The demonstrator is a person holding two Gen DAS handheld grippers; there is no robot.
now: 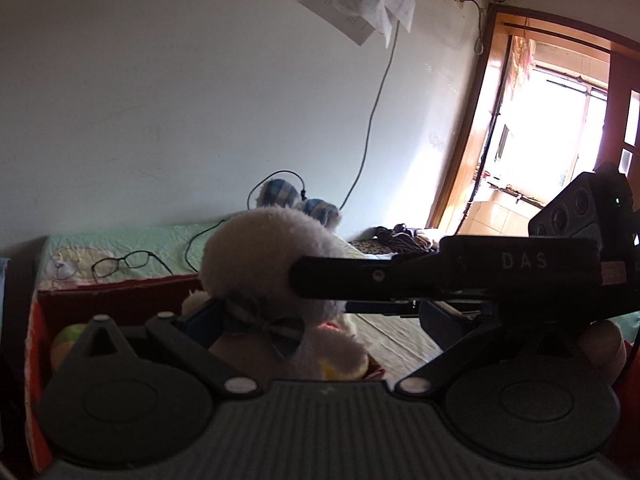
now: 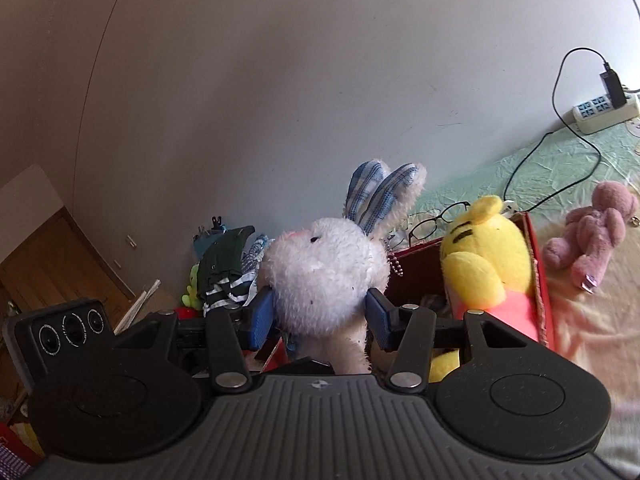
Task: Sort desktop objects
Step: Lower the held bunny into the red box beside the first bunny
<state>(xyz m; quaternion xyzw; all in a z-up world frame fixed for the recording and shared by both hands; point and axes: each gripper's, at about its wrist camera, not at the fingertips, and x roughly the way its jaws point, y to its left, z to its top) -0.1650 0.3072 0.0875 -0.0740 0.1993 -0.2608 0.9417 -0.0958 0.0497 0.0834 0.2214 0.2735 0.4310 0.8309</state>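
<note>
Rabbit plush (image 2: 326, 276), white with blue-checked ears, sits between the blue pads (image 2: 260, 318) of the right tongs (image 2: 320, 316), which press against either side of its head and body; the squeeze keeps the soft toy upright and clear of whatever lies beneath it. Seen from the left wrist, the same rabbit (image 1: 260, 264) shows its back and bow tie, with the right tool's black finger crossing in front of it. The left tongs (image 1: 296, 332) are harder to read: the rabbit fills the space just ahead of them and their tips are hidden in shadow, so whether they grip it or only stand beside it cannot be told.

Just beside the rabbit stands a red box (image 2: 538, 264) with a yellow plush (image 2: 486, 256) already propped inside, which suggests the box is the collecting place and the rabbit is being carried there. Behind the box, glasses (image 2: 438, 220) lie on the green bed sheet (image 2: 580, 160), and a pink plush (image 2: 592, 232) lies well apart to the right, probably still to be sorted. A power strip (image 2: 604, 110) with its cable rests at the far edge by the wall.
</note>
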